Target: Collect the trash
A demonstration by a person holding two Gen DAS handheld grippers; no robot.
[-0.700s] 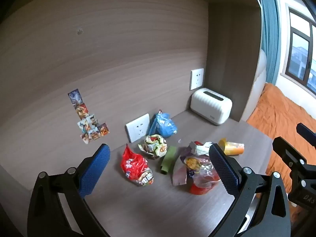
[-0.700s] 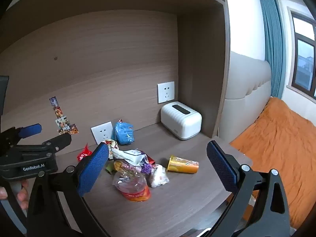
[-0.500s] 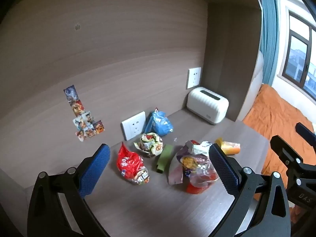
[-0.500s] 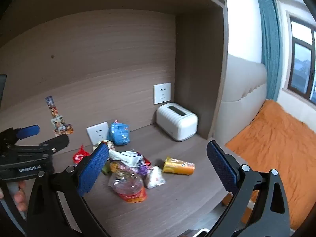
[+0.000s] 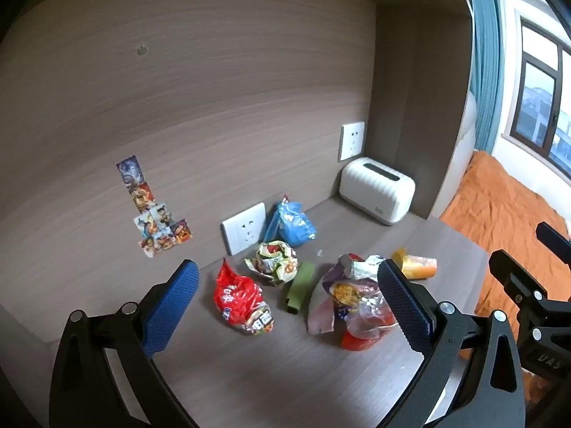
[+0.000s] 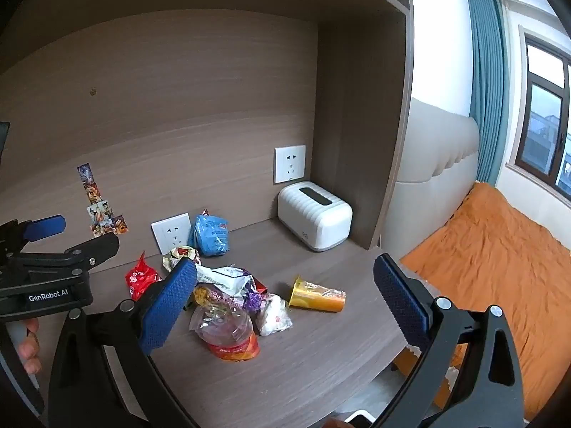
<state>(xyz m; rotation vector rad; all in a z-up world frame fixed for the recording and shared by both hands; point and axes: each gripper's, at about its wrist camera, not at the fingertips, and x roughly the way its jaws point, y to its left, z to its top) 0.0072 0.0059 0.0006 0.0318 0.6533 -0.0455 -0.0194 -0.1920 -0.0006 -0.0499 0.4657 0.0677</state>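
Trash lies in a loose heap on the wooden desk [image 5: 285, 374]. It includes a red snack bag [image 5: 242, 303], a crumpled wrapper [image 5: 273, 262], a green wrapper [image 5: 299, 287], a blue bag [image 5: 292, 223], a purple bag over a clear bottle with an orange-red label [image 5: 357, 321], and an orange cup [image 5: 415, 267] on its side. My left gripper [image 5: 285, 265] hovers open above and in front of the heap, holding nothing. My right gripper [image 6: 284, 262] is also open and empty, further right, facing the bottle [image 6: 228, 331] and cup [image 6: 317, 297].
A white ribbed box [image 6: 314, 219] stands in the desk's back right corner under a wall socket [image 6: 289, 163]. A second socket [image 5: 244, 228] and stickers [image 5: 157, 214] are on the back panel. An orange bed [image 6: 499, 267] lies beyond the desk's right edge.
Both views have drifted only slightly. The trash has not moved and both grippers have stayed open.
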